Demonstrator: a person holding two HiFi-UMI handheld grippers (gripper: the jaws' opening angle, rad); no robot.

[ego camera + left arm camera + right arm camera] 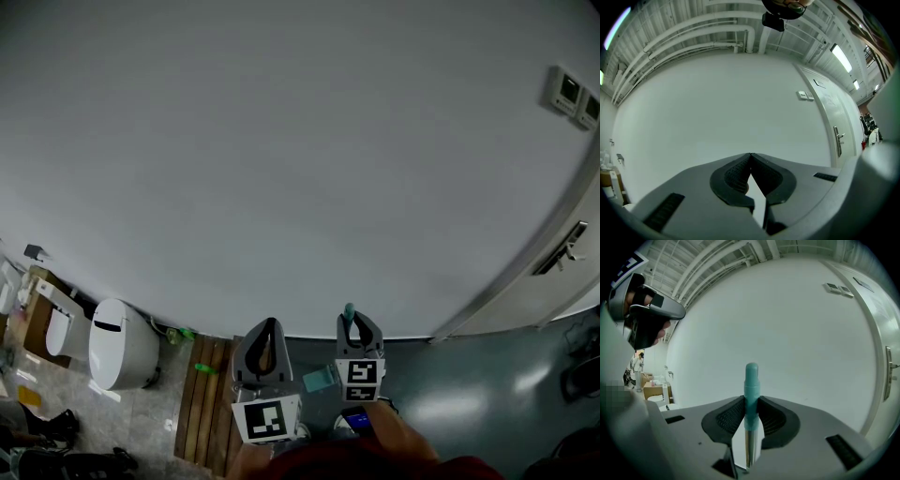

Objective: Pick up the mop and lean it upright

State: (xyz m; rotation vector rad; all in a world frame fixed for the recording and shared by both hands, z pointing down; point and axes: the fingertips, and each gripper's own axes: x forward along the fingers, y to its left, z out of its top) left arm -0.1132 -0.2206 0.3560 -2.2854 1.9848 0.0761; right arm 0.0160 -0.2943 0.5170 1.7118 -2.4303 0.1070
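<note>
The mop handle [751, 386] stands upright, a teal end cap over a shiny metal shaft [749, 446]. My right gripper [751, 400] is shut on it just below the cap. In the head view the teal tip [349, 311] pokes up between the right gripper's [359, 325] jaws, close to the white wall. The teal mop head [322, 378] lies on the floor below. My left gripper [265, 327] hangs beside it at the left, jaws shut with their tips touching and nothing between them [750, 155].
A white wall [300, 169] fills the view ahead. A toilet [120, 345] and a wooden slat mat [206, 394] lie at the lower left. A door [562, 272] with a handle stands at the right, wall switches [574, 96] above it.
</note>
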